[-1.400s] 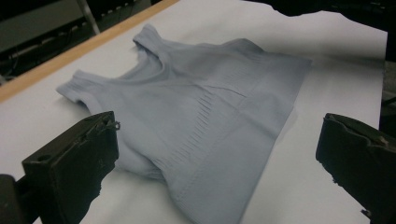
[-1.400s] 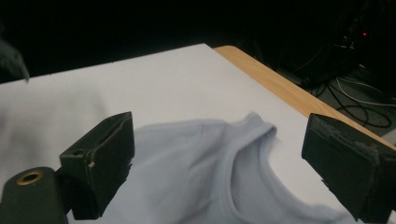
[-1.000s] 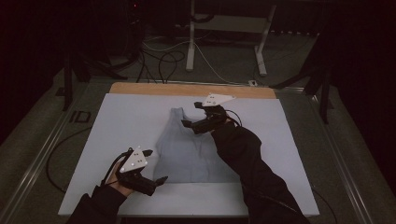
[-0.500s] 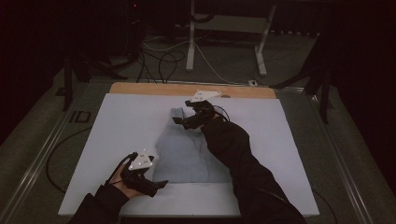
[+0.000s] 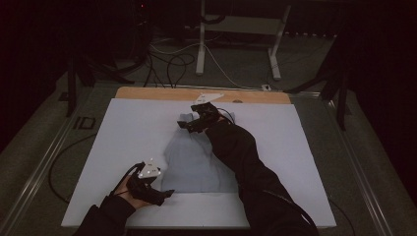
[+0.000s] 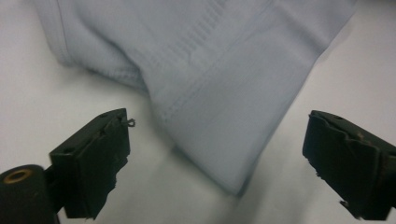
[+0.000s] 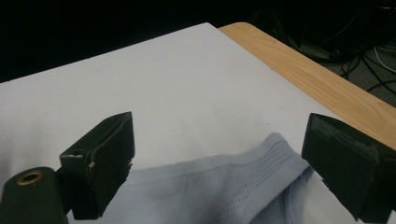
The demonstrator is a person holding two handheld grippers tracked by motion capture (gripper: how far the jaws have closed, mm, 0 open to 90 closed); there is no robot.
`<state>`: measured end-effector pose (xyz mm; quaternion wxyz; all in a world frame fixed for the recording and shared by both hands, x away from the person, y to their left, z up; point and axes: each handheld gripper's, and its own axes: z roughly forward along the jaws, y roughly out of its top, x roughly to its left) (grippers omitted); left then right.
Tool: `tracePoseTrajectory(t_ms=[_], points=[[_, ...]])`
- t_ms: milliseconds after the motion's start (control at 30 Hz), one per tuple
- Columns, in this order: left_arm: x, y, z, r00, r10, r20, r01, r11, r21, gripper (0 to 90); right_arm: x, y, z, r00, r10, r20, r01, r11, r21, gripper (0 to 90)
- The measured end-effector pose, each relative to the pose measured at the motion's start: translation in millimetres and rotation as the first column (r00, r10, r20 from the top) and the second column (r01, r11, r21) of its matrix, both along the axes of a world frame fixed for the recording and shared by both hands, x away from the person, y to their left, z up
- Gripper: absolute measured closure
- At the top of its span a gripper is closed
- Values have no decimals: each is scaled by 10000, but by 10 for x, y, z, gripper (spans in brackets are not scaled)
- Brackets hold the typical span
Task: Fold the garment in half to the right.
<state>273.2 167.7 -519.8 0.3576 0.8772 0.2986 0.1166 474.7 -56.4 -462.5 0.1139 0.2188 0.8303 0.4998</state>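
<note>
From the high view, a pale blue garment (image 5: pixel 196 160) is seen spread on the white table (image 5: pixel 123 137), the left gripper (image 5: pixel 160 194) at its near corner, the right gripper (image 5: pixel 189 124) at its far end. In each gripper view the jaws are held wide apart over the cloth. No writing can be read

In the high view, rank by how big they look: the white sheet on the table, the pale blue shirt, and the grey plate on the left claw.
1. White sheet, by far the largest.
2. Pale blue shirt.
3. Grey plate on the left claw, smallest.
</note>
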Motion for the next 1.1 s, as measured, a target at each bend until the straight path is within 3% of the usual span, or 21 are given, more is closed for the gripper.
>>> tracePoseTrajectory(t_ms=[333, 467, 567, 667, 767, 833, 900, 1100], points=[[76, -32, -120, 9985, -296, -464, 303, 9994, 140, 267, 108, 162, -67, 9998, 107, -164, -111, 9996, -261, 95], [76, -39, -135, 9984, -378, -422, 385, 9991, 166, 301, 122, 174, -78, 9997, 140, -192, -146, 9993, -351, 95], [75, -43, -128, 9982, -494, -354, 501, 9986, 195, 394, 133, 183, -84, 9996, 103, -254, -110, 9995, -297, 95], [43, -97, -104, 9942, -1059, -183, 1066, 9934, 435, 508, 149, 198, -93, 9996, 129, -244, -138, 9993, -360, 95], [40, -122, -94, 9934, -1139, -161, 1146, 9922, 483, 633, 171, 209, -100, 9993, 146, -356, -157, 9994, -312, 95], [34, -157, -77, 9919, -1266, 112, 1255, 9895, 711, 730, 181, 228, -101, 9992, 214, -331, -228, 9989, -419, 95], [36, -170, -64, 9913, -1306, 176, 1293, 9896, 638, 831, 197, 243, -101, 9993, 201, -312, -217, 9983, -538, 121], [29, -163, 29, 9877, -1390, 713, 1392, 9903, 16, 865, 297, 275, -105, 9991, -248, -333, 224, 9974, -689, 122]])
